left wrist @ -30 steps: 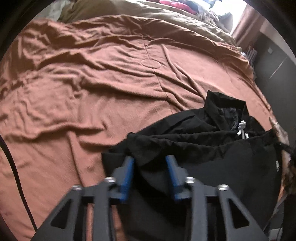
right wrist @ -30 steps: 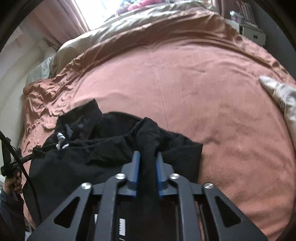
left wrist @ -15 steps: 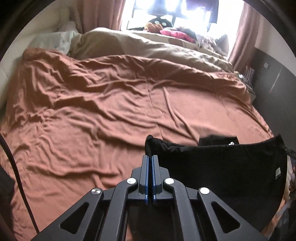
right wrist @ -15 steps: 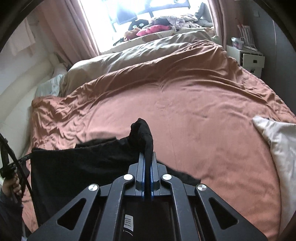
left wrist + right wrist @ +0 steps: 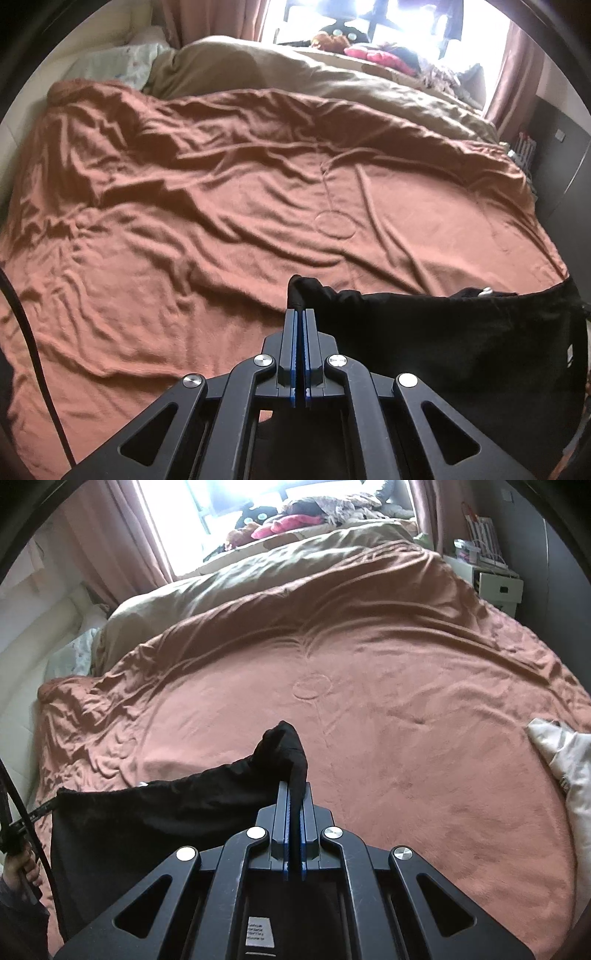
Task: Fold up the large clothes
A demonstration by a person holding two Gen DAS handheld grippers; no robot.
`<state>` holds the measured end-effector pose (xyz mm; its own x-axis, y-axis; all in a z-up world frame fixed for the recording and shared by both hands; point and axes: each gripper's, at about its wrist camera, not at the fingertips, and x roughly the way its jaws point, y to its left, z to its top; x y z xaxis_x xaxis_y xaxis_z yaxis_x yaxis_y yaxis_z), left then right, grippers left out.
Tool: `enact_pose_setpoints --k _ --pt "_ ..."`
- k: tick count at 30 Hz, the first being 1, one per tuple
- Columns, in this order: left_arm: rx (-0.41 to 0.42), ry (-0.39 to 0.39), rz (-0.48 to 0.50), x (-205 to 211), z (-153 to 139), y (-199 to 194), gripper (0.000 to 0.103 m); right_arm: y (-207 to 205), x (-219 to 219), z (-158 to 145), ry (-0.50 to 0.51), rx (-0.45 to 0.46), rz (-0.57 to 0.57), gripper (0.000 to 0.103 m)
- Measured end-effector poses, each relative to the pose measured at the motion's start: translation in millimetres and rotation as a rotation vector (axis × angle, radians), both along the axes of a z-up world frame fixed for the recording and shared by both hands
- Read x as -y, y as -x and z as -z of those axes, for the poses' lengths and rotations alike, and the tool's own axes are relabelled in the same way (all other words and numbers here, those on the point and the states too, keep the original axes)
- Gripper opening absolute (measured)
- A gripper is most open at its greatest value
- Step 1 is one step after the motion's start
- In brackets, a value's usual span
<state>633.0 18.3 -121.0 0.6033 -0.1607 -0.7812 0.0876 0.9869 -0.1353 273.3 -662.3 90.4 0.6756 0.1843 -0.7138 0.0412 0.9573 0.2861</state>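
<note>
Left wrist view shows our left gripper (image 5: 300,314) with jaws pinching one corner of the black garment (image 5: 461,343), the right gripper (image 5: 294,786) pinching another; it hangs stretched between us over the bed's (image 5: 221,206) near edge, no fold made yet

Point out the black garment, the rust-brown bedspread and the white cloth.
Black fabric garment (image 5: 461,343), left wrist view: hanging panel.
Rust-brown wrinkled bedspread (image 5: 406,720), right wrist view: smooth middle.
White crumpled cloth (image 5: 565,753), right wrist view: its middle, at the bed's right edge.
</note>
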Motion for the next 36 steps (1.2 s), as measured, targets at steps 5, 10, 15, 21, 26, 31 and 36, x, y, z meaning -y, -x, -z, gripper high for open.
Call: enact_pose_setpoints --k 5,10,15,21,26,31,36 --pt "-0.032 -0.016 0.002 4 26 -10 0.002 -22 -1 13 0.011 -0.038 0.010 0.000" --pt "-0.034 -0.046 -0.001 8 40 -15 0.003 -36 -2 27 0.015 -0.059 0.025 0.000" --pt "-0.037 -0.075 -0.002 8 40 -22 0.003 -46 -6 30 0.028 -0.076 0.036 0.000" --pt "-0.038 -0.074 -0.083 -6 16 -22 0.003 -45 -10 8 0.013 -0.061 0.045 0.003" --pt "-0.033 0.026 -0.044 -12 -5 9 0.050 -20 -8 -10 0.020 -0.027 0.032 0.084" --pt "0.003 0.018 0.048 7 -17 63 0.070 26 -12 -26 0.007 0.022 -0.023 0.086" --pt "-0.016 0.037 0.109 28 -16 115 0.069 76 -29 -32 0.063 0.030 -0.074 0.086"
